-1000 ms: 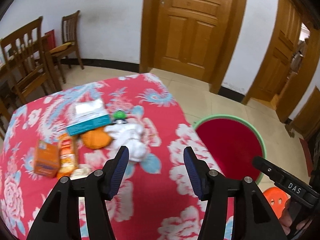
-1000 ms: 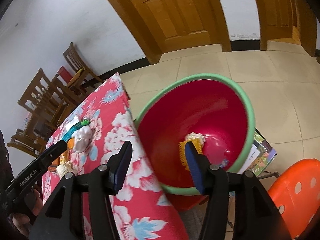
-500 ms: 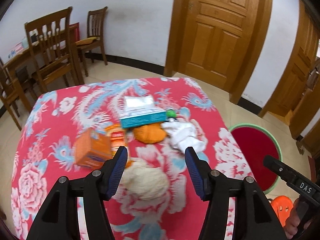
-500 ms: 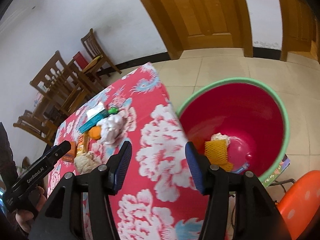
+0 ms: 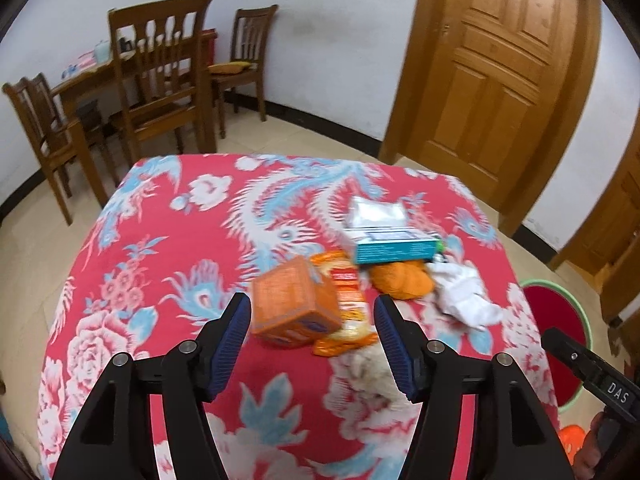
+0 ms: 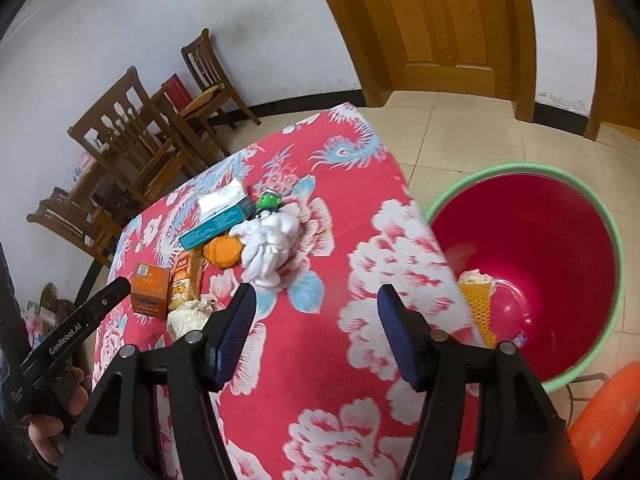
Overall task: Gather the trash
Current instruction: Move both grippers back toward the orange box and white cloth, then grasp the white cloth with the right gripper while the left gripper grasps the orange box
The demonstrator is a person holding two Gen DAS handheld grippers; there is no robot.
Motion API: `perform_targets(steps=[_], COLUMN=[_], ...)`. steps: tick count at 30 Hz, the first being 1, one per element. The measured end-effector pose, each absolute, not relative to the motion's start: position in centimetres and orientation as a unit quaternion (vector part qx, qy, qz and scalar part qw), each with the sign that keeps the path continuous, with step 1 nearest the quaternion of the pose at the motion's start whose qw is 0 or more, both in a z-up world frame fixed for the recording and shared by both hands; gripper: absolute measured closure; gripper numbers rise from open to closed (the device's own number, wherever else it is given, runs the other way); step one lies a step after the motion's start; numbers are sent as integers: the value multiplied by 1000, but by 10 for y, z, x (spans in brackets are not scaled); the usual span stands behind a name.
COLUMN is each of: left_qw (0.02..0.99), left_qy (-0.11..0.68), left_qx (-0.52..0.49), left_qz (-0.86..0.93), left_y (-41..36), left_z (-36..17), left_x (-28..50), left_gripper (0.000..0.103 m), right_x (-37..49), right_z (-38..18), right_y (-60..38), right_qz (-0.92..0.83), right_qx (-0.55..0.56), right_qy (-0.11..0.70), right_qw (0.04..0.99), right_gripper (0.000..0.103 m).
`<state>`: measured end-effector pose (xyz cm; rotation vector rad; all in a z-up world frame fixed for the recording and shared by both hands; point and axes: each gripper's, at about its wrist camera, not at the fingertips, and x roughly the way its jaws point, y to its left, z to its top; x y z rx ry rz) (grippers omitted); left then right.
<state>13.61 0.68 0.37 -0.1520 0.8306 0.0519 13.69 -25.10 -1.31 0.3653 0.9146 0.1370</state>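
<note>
Ahead of the left gripper [image 5: 312, 334], blurred by motion: orange box [image 5: 294, 307] just beyond the fingertips, nothing pinched, jaws widening. Beside the box, toward the right finger, an orange snack packet [image 5: 347, 312], print unreadable. Past those, a teal tissue box [image 5: 390, 245] overlapping an orange ball-like lump [image 5: 402, 283], then crumpled white tissue [image 5: 464, 298] further right. Half hidden behind the right finger, a cream wad [image 5: 370, 368], edges hard to make out. All resting on the red floral tablecloth [image 5: 168, 248]. Right gripper [image 6: 314, 326] likewise empty over bare cloth, jaws spreading; same litter up and left of it. Off its right finger, red basin with green rim [image 6: 600, 216] on the floor, yellow netted scrap [image 6: 478, 306] inside, partly cut off by the table edge. Orange stool [image 6: 604, 420] clipped at the corner.
</note>
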Motion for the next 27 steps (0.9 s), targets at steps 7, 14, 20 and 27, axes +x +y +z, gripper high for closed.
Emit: perform_targets(steps=[7,14,20,27], left_qw=[904,897,895,894], left_qy=[414,423,428,430], left_qx=[-99,-123,-126,-125], left_qz=[46,34,21,18], left_y=[29,34,31,30], left_z=[-12,-23,-29,-34], left_x=[147,157,162,164], left_gripper=[33,33,33,33], right_x=[157,178,192,202], right_z=[-23,-38,-47,-55], right_y=[-226,-208,-196,-189], right_qz=[75,78,72,69], right_qx=[153,138,119,106], right_qy=[456,476,482,487], right_qw=[873,865,865,864], right_gripper=[38,38,38,38])
